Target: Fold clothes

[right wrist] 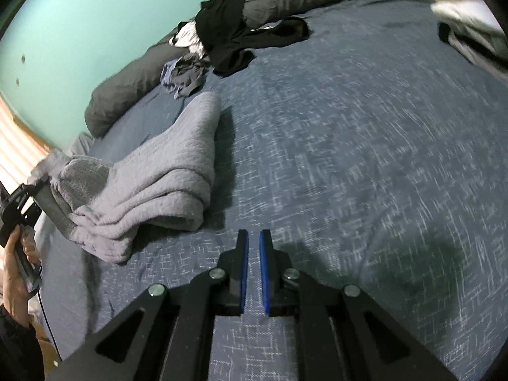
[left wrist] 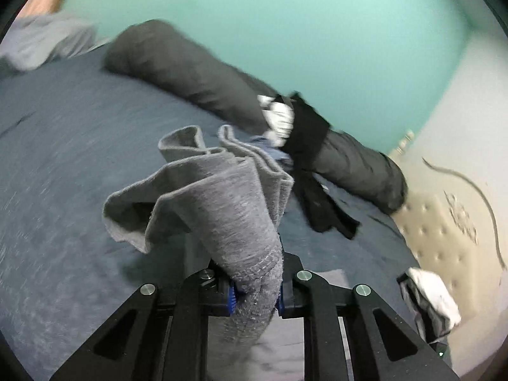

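On the blue woven bed cover (right wrist: 349, 146), the left gripper (left wrist: 255, 295) pinches a grey terry towel (left wrist: 219, 197) — the right gripper (right wrist: 253, 266) is closed, empty.

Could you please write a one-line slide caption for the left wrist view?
Left gripper clamps a corner of the grey towel, lifting it above the blue bedspread.

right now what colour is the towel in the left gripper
Grey. The towel, pinched in the left gripper, shows best in the left wrist view.
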A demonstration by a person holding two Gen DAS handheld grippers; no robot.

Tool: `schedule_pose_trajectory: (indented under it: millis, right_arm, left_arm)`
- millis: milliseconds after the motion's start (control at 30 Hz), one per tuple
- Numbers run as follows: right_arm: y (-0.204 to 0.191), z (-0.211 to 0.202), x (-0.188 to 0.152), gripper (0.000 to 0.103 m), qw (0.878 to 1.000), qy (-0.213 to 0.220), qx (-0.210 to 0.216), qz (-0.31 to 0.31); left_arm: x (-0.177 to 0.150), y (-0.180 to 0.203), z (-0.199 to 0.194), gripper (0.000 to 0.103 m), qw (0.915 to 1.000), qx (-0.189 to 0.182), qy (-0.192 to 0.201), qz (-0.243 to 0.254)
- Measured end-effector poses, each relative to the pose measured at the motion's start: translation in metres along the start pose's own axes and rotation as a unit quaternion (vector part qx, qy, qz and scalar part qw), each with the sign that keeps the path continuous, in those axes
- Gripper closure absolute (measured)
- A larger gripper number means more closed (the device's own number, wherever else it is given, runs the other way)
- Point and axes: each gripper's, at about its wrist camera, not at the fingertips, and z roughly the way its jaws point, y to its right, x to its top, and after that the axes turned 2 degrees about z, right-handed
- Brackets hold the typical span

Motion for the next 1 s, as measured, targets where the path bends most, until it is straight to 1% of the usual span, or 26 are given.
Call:
schedule_pose_trajectory:
  millis: [67,100,167,200,233,267,300,367,433,467,500,533,633,733,900,1000]
  right_arm:
    - [0.007,-0.005,0.0,0.097,1.0,0.007,0.011,0.012]
    - [0.009,-0.007,0.0,0.097,1.0,0.01,0.016,0.014]
    - [0.015,-0.014,0.0,0.097,0.999,0.019,0.023,0.017]
    - [0.018,-0.017,0.0,0.097,0.999,0.022,0.027,0.018]
    - [0.021,-0.02,0.0,0.097,0.999,0.025,0.032,0.019]
    - [0.025,-0.022,-0.001,0.097,0.999,0.028,0.034,0.021]
    - [0.03,-0.025,-0.002,0.097,0.999,0.031,0.035,0.024]
    - [0.038,-0.026,-0.004,0.097,0.998,0.031,0.045,0.041]
    - [0.044,-0.028,-0.005,0.097,0.996,0.031,0.057,0.054]
    - [0.043,-0.029,-0.005,0.097,0.996,0.033,0.064,0.055]
    - [0.042,-0.029,-0.004,0.097,0.996,0.035,0.069,0.054]
    - [0.041,-0.03,-0.003,0.097,0.995,0.036,0.073,0.051]
    - [0.038,-0.03,-0.002,0.097,0.995,0.039,0.079,0.043]
    - [0.04,-0.028,-0.003,0.097,0.995,0.039,0.08,0.048]
    - [0.044,-0.032,-0.001,0.096,0.994,0.049,0.078,0.052]
    - [0.045,-0.032,-0.001,0.096,0.994,0.051,0.078,0.053]
  left_arm:
    - [0.002,0.039,0.014,0.085,0.9995,-0.011,-0.01,0.027]
    - [-0.001,0.064,0.025,0.085,0.9985,-0.017,-0.02,0.048]
    - [-0.014,0.107,0.049,0.085,0.9942,-0.015,-0.044,0.097]
    - [-0.029,0.13,0.068,0.085,0.9895,-0.012,-0.065,0.129]
    - [-0.049,0.15,0.091,0.085,0.9826,-0.006,-0.094,0.16]
    - [-0.063,0.159,0.104,0.085,0.9776,0.004,-0.111,0.179]
    - [-0.089,0.173,0.127,0.085,0.9679,0.02,-0.141,0.207]
    - [-0.131,0.188,0.154,0.085,0.95,0.041,-0.185,0.248]
    - [-0.161,0.2,0.162,0.083,0.9405,0.062,-0.184,0.279]
    - [-0.164,0.203,0.161,0.076,0.9399,0.063,-0.181,0.282]
    - [-0.167,0.206,0.159,0.062,0.9394,0.063,-0.179,0.285]
    - [-0.171,0.208,0.158,0.057,0.9389,0.063,-0.177,0.288]
    - [-0.162,0.209,0.157,0.056,0.947,0.055,-0.179,0.261]
    - [-0.15,0.212,0.152,0.056,0.9524,0.041,-0.173,0.248]
    - [-0.125,0.218,0.112,0.056,0.9614,0.012,-0.137,0.239]
    - [-0.109,0.217,0.096,0.056,0.9632,0.016,-0.118,0.241]
